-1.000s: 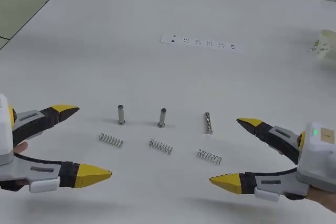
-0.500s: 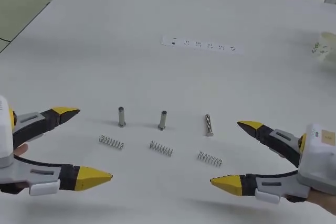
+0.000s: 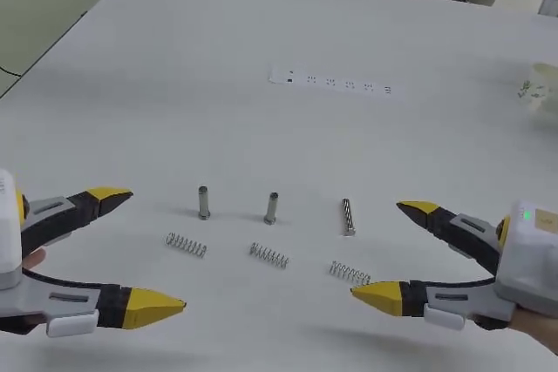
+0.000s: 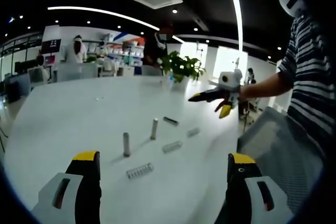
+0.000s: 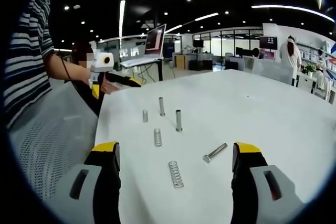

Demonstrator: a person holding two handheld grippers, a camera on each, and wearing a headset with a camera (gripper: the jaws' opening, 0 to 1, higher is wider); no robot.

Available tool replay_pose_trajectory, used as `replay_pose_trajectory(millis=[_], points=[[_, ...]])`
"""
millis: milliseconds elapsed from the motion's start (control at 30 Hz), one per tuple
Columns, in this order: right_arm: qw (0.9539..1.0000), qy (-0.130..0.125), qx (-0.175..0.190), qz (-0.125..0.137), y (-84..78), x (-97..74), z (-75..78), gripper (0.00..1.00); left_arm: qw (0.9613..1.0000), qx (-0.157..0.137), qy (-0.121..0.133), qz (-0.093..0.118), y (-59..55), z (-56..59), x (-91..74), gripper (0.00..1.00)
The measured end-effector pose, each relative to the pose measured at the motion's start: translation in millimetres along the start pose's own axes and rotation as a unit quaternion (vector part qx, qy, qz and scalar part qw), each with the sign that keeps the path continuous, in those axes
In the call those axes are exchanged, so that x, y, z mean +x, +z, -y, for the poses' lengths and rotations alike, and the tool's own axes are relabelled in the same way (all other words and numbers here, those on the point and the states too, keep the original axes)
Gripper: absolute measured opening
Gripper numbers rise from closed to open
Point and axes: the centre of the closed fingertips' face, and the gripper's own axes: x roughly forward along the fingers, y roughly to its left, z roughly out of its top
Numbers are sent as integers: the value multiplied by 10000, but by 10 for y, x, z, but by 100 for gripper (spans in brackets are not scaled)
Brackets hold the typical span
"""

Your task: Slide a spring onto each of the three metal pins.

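Three metal pins stand in a row on the white table: the left pin (image 3: pixel 203 201) and the middle pin (image 3: pixel 272 207) are upright, while the right pin (image 3: pixel 348 215) lies on its side. In front of each lies a loose spring: left spring (image 3: pixel 186 245), middle spring (image 3: pixel 268 255), right spring (image 3: pixel 350 273). My left gripper (image 3: pixel 135 250) hovers open to the left of the row. My right gripper (image 3: pixel 392 251) hovers open at the right, its near fingertip close to the right spring. The right gripper view looks past the lying pin (image 5: pixel 215 152) and a spring (image 5: pixel 175 174).
A white power strip (image 3: pixel 330 82) lies flat farther back on the table (image 3: pixel 261 137). A paper cup (image 3: pixel 540 83) stands at the far right edge. The table's left edge runs diagonally at the upper left. People stand in the background of the gripper views.
The head camera has tipped, so the whole scene sits slightly lower in the picture. Pins, springs and both open grippers keep their places.
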Motion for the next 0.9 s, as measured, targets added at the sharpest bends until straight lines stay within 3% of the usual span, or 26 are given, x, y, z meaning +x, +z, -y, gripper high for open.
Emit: replay_pose_trajectory(millis=[333, 900], points=[[10000, -8, -14, -86, 93, 109, 111, 85, 10000, -21, 8, -7, -10, -5, -18, 98], [9982, -102, 400, -428, 140, 285, 261, 68, 10000, -30, 49, -7, -16, -17, -33, 97]])
